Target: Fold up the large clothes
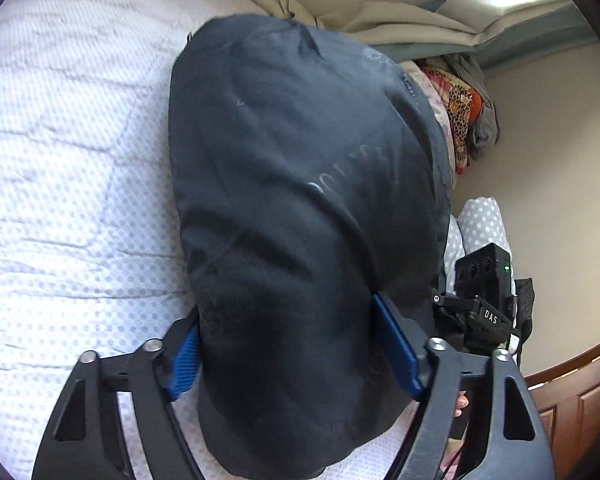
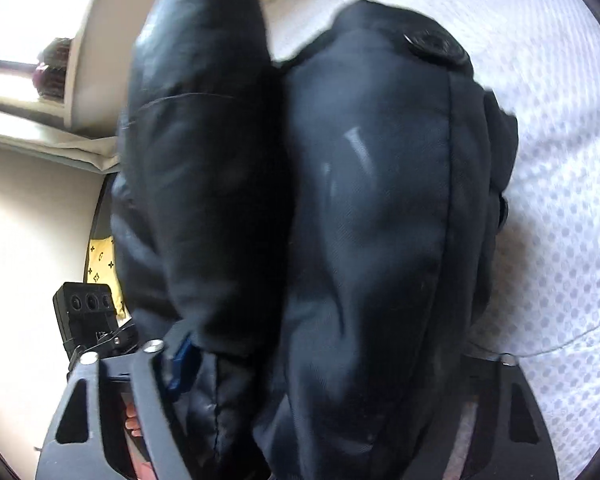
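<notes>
Left wrist: both claws [image 1: 296,344] [image 2: 324,354] clamp padded jacket [image 1: 300,184], lengthwise away across bed [image 1: 60,160].

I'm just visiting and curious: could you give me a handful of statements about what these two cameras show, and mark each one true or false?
1. The dark padded jacket lies on a white dotted bedcover. True.
2. The left gripper is empty. False: jacket fabric bulges between its blue fingers.
3. The jacket is bright red. False: it is dark navy or black.
4. The right gripper also has jacket fabric between its fingers. True.
5. A pile of patterned cloth sits beyond the jacket in the left view. True.
</notes>
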`<action>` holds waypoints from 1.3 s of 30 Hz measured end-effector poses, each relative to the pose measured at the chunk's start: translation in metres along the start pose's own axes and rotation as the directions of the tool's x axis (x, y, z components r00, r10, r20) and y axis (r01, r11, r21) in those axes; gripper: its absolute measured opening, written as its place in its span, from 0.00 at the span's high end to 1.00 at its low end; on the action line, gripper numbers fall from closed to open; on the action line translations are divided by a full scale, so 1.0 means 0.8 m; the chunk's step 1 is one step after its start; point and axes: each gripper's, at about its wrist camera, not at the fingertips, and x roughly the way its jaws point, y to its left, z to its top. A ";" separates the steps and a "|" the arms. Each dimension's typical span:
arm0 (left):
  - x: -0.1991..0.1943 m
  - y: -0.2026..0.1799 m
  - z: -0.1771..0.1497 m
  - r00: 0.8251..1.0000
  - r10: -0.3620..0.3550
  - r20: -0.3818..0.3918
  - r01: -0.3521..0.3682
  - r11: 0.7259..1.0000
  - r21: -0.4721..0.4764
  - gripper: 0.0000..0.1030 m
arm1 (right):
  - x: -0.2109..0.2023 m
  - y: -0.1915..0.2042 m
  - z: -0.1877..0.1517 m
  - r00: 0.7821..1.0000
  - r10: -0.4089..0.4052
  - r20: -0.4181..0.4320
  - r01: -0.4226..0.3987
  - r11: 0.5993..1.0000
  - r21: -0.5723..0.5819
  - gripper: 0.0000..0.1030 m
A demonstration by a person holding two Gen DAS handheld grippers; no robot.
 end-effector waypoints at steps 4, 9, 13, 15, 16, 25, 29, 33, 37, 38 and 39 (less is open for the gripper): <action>-0.031 -0.003 0.000 0.998 0.038 0.045 -0.040 0.998 0.037 0.27 | -0.007 0.042 -0.007 0.998 -0.010 0.062 0.015 0.997 -0.080 0.39; -0.093 0.017 -0.005 0.991 0.089 0.097 -0.094 0.994 0.047 0.27 | 0.012 0.082 -0.025 0.996 0.035 0.080 -0.023 0.990 -0.139 0.41; -0.143 0.050 -0.016 0.982 0.137 0.131 -0.141 0.990 0.023 0.27 | 0.047 0.121 -0.050 0.995 0.091 0.049 -0.081 0.982 -0.172 0.41; -0.161 0.074 -0.024 0.976 0.165 0.140 -0.166 0.986 -0.005 0.27 | 0.068 0.133 -0.064 0.994 0.110 0.024 -0.104 0.980 -0.171 0.41; -0.164 0.084 -0.026 0.974 0.179 0.141 -0.178 0.984 -0.020 0.26 | 0.079 0.137 -0.070 0.993 0.116 0.010 -0.112 0.980 -0.166 0.40; -0.169 0.129 -0.047 0.959 0.220 0.181 -0.204 0.973 -0.104 0.07 | 0.108 0.137 -0.080 0.999 0.024 -0.036 -0.027 0.995 -0.100 0.10; -0.205 0.122 -0.052 0.915 0.324 0.241 -0.305 0.945 -0.115 0.06 | 0.074 0.148 -0.074 1.000 -0.002 -0.026 -0.001 0.994 -0.110 0.09; -0.237 0.092 -0.065 0.824 0.491 0.281 -0.488 0.869 -0.088 0.01 | 0.007 0.166 -0.083 0.993 -0.069 0.096 0.084 0.984 -0.160 0.09; -0.267 0.035 -0.093 0.713 0.597 0.368 -0.634 0.773 -0.025 0.00 | -0.059 0.211 -0.107 0.950 -0.162 0.266 0.237 0.929 -0.283 0.05; -0.274 0.012 -0.108 0.668 0.625 0.405 -0.683 0.730 0.001 0.00 | -0.075 0.235 -0.121 0.934 -0.169 0.314 0.272 0.908 -0.319 0.04; -0.274 -0.006 -0.117 0.641 0.638 0.426 -0.711 0.703 0.017 0.00 | -0.087 0.244 -0.135 0.922 -0.170 0.348 0.293 0.894 -0.339 0.01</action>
